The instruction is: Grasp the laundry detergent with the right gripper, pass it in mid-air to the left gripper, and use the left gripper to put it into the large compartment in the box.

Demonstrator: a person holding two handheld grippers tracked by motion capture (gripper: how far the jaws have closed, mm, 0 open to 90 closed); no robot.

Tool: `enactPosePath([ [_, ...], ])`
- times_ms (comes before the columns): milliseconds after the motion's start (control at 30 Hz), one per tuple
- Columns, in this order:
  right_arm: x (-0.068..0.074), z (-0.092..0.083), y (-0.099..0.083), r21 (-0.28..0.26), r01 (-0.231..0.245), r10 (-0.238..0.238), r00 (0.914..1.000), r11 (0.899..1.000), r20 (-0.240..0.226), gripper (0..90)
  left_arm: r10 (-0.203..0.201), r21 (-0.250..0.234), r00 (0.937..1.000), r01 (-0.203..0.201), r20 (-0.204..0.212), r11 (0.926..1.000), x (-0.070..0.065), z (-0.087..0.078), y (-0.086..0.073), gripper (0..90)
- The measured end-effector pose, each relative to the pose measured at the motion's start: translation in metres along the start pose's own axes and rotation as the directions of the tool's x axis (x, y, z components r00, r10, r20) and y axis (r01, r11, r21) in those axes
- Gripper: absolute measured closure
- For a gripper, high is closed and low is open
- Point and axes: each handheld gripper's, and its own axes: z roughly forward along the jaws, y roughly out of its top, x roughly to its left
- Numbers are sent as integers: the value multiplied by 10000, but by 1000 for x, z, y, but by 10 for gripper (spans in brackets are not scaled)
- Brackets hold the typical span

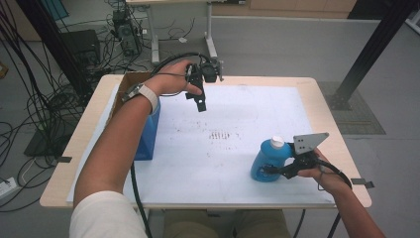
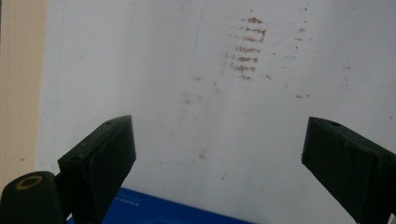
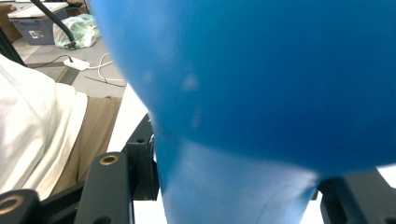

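In the high view, the right gripper (image 1: pixel 274 171) sits at the near right of the white mat (image 1: pixel 237 119), its jaws clamped on the lower body of a blue bottle (image 1: pixel 266 159) that stands upright with its white cap (image 1: pixel 277 142) just above and beside the gripper's grey plate. The left gripper (image 1: pixel 199 101) hangs over the far part of the mat, well apart from the bottle, pointing down with its jaws apart and nothing between them. Below and to the left of it, under the person's forearm, a blue box (image 1: pixel 147 136) stands at the mat's left edge, next to a cardboard box (image 1: pixel 130 82). In the left gripper view, the left gripper (image 2: pixel 217 144) shows two black jaws spread wide, with only the stained white mat (image 2: pixel 163 70) ahead of them; a cluster of brown marks (image 2: pixel 247 49) lies farther out, and the rim of the blue box (image 2: pixel 154 210) sits right beneath the jaws. In the right gripper view, the blue bottle (image 3: pixel 261 84) bulges directly in front of the camera, its narrower section pinched between the jaws at the bottom of the picture; off to the left of the tool are the person's white shirt (image 3: pixel 32 126) and tan trousers (image 3: pixel 95 130).
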Motion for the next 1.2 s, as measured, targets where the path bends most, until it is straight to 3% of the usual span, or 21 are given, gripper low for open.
enactPosePath([
  [1200, -2, 0, 3, 223, -17, 19, 9999, 9997, -112, 429, -47, -45, 10000, 47, -54, 10000, 0, -2, -1, 102],
])
